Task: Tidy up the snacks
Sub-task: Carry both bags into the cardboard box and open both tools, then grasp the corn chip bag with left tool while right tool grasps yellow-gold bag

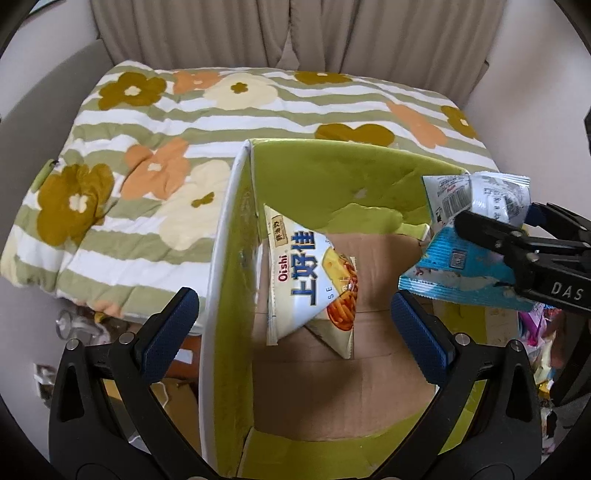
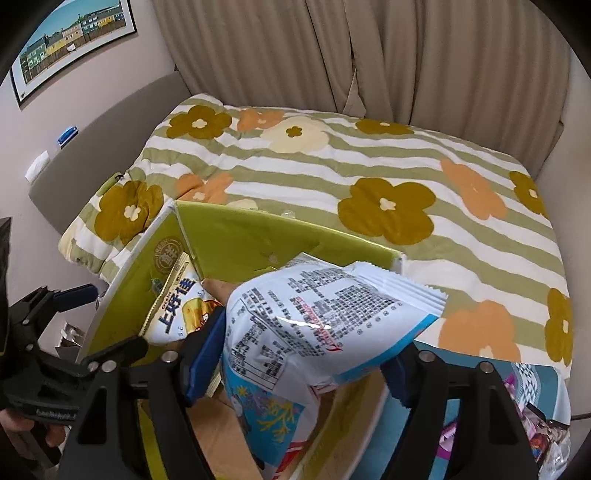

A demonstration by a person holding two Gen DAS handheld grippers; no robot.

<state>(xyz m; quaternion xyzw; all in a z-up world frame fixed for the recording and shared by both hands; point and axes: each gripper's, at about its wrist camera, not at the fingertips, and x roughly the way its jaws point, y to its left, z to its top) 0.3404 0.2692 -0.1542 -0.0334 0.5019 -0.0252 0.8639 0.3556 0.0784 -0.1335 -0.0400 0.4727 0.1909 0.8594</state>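
a green cardboard box [image 1: 332, 173] stands open at the near edge of a bed, its plain brown floor showing. behind it a quilt [image 1: 147, 122] with green stripes and big brown, orange and cream flowers covers the bed, and beige curtains [image 1: 258, 33] hang at the far side.

the left gripper [image 1: 295, 321] hangs over the box, pointing down into it, its jaws spread as wide as they go with nothing between them. just beyond its blue pads an oishi snack bag [image 1: 310, 280] leans against the box's left wall, inside the box, its lower corner on the brown floor.

the right gripper [image 2: 306, 365] comes in over the right wall of the box. between its jaws sits a blue and white snack bag [image 2: 314, 325], crumpled, with the printed back panel facing up and the crimped top edge pointing to the far right. the left pad lies against the bag's side; the right pad is half hidden behind the bag, so i cannot tell whether the grip is firm. the bag hangs over the right part of the box, well apart from the oishi bag.

more snack packets [image 2: 535, 432] lie in a heap to the right of the box. a framed picture [image 2: 70, 40] hangs on the left wall.
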